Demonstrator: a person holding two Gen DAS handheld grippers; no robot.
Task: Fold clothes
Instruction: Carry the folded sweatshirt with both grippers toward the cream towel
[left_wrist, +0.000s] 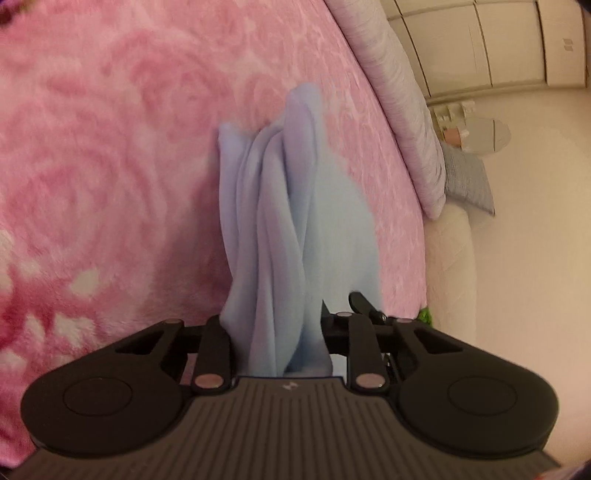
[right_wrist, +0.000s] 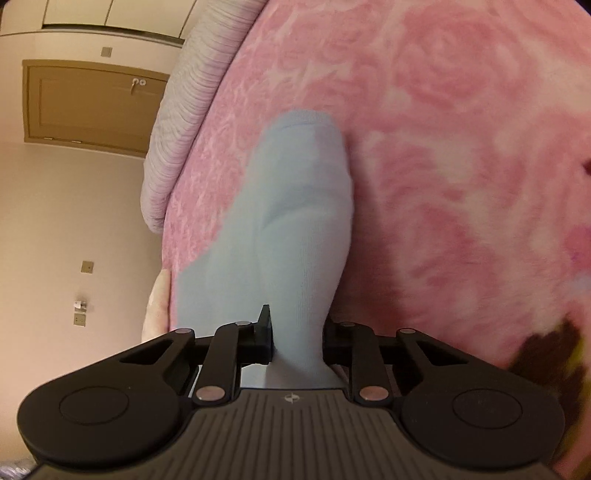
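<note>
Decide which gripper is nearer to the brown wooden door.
Right. Only the right gripper, shut on the light blue cloth garment, has the brown wooden door in view, ahead to its left. The left gripper grips the same garment; no door shows there.

Garment (left_wrist: 280, 221) hung from the left gripper (left_wrist: 277, 332), pinched between its fingers, and trailed forward over the blanket (left_wrist: 110, 184). Same garment (right_wrist: 295, 229) ran from the right gripper (right_wrist: 295, 343) out over the blanket (right_wrist: 461, 166). Pillow (left_wrist: 402, 110) lay along the blanket's far edge. Cabinets (left_wrist: 480, 44) stood beyond it; door (right_wrist: 92, 107) stood behind the pillow (right_wrist: 173, 129) in the right view.
</note>
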